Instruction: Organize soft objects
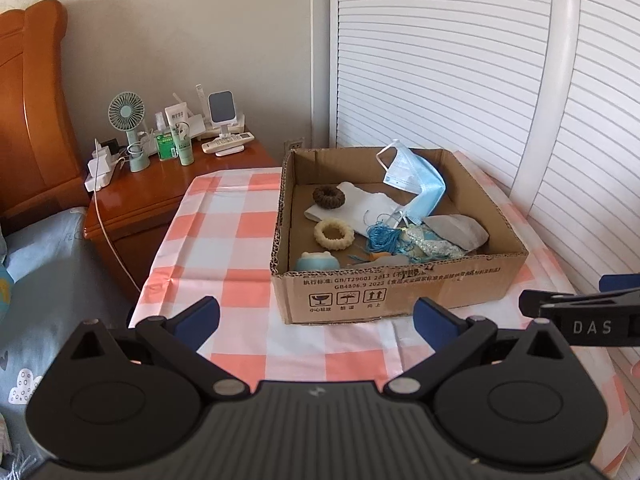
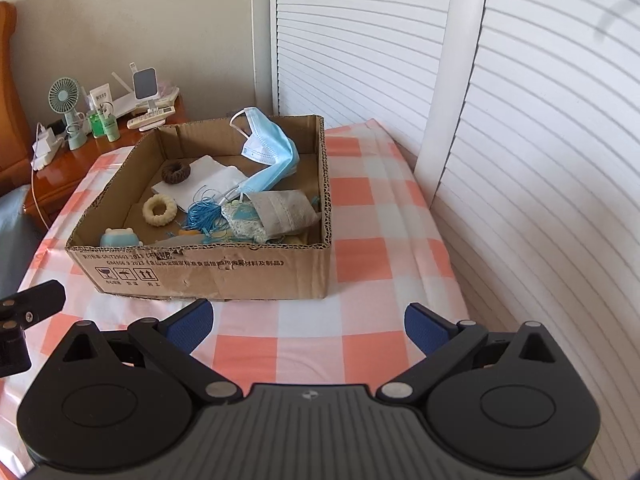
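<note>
A cardboard box point(image 1: 400, 292) point(image 2: 208, 276) stands on the checked tablecloth. Inside lie a blue face mask point(image 1: 416, 176) point(image 2: 268, 148), a brown scrunchie point(image 1: 329, 197) point(image 2: 176, 172), a cream scrunchie point(image 1: 333, 233) point(image 2: 159, 209), a white cloth point(image 1: 360, 206) point(image 2: 208, 178), blue string point(image 1: 382, 236) point(image 2: 202, 216), a grey pouch point(image 1: 460, 230) point(image 2: 284, 210) and a light blue toy point(image 1: 318, 261) point(image 2: 120, 238). My left gripper point(image 1: 316, 314) is open and empty, just in front of the box. My right gripper point(image 2: 308, 322) is open and empty, in front of the box's right part.
The table point(image 2: 360, 216) with the orange-and-white cloth stands against white louvred doors point(image 1: 480, 80) on the right. A wooden nightstand point(image 1: 160, 184) with a fan, bottles and chargers is at the left rear. A bed point(image 1: 40, 280) lies to the left.
</note>
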A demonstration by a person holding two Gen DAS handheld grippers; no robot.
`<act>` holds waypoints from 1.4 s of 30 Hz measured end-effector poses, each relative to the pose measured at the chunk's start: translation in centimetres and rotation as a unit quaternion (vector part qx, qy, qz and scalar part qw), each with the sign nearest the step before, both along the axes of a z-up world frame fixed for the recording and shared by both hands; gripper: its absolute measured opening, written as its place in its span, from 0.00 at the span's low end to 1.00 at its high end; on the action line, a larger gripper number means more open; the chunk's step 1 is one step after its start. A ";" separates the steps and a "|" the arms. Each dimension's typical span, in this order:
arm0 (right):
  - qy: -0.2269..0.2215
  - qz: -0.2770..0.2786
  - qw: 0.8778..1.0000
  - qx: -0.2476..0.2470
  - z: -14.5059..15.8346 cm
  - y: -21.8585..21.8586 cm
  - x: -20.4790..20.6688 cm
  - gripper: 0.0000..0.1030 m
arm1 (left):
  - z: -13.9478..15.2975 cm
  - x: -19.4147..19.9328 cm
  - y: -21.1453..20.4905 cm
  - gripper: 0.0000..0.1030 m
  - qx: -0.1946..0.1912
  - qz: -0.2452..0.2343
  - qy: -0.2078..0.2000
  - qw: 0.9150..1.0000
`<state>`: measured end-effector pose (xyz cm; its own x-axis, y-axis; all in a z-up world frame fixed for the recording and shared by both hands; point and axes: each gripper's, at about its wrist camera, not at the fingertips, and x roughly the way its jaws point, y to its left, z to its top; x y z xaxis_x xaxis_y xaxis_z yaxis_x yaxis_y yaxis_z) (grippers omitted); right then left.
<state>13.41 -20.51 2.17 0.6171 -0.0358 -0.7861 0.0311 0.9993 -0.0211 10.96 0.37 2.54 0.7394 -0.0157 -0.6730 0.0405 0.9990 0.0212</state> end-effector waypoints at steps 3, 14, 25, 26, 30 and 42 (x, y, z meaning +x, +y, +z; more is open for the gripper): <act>-0.006 -0.004 1.000 0.002 0.6 0.1 -0.3 1.00 | 0.4 -0.4 -0.4 0.99 0.013 0.000 -0.004 1.000; -0.018 0.001 1.000 -0.002 1.4 0.6 -0.9 1.00 | 0.8 -0.5 -1.0 0.99 0.028 0.007 0.002 1.000; -0.021 0.004 1.000 -0.001 1.6 0.7 -1.1 1.00 | 0.7 -0.5 -1.0 0.99 0.026 0.011 0.005 1.000; -0.021 0.004 1.000 -0.001 1.6 0.8 -1.1 1.00 | 0.7 -0.5 -1.0 0.99 0.026 0.011 0.005 1.000; -0.024 0.004 1.000 -0.001 1.7 0.9 -1.2 1.00 | 0.7 -0.4 -1.0 0.99 0.026 0.012 0.006 1.000; -0.027 0.005 1.000 0.002 1.8 0.8 -1.3 1.00 | 0.7 -0.5 -0.9 0.99 0.026 0.015 0.005 1.000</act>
<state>12.14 -19.69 3.99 0.6584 -0.0274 -0.7522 0.0227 0.9996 -0.0166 10.46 -0.50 3.20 0.7323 0.0428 -0.6796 0.0100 0.9972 0.0736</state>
